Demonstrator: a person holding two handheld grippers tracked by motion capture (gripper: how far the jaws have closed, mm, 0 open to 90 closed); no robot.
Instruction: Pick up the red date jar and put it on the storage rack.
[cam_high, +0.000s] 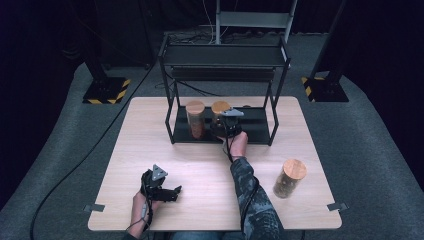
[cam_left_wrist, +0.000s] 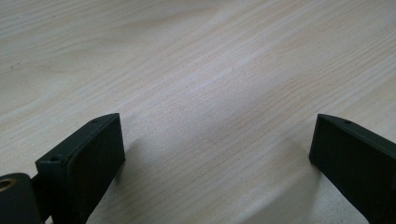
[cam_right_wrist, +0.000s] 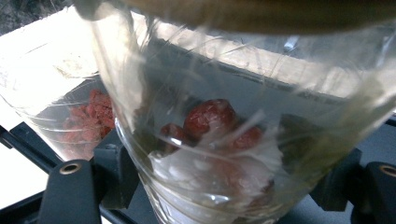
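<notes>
Glass jar (cam_right_wrist: 210, 140) w/ cork lid stands upright on rack's (cam_high: 270, 131) bottom shelf, clamped by right gripper (cam_high: 226, 127), second jar (cam_high: 195, 120) just beside it; left gripper (cam_high: 167, 192) gapes empty over table (cam_high: 200, 165), well apart

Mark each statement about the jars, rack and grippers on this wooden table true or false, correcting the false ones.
1. The right gripper is shut on a clear glass jar with a wooden lid. True.
2. The left gripper holds a jar. False: its jaws are open over the bare light wooden table.
3. Two wooden-lidded jars stand on the black metal rack's lower shelf. True.
4. A third jar lies toppled on the floor. False: it stands on the table, right of the person's sleeve.
</notes>
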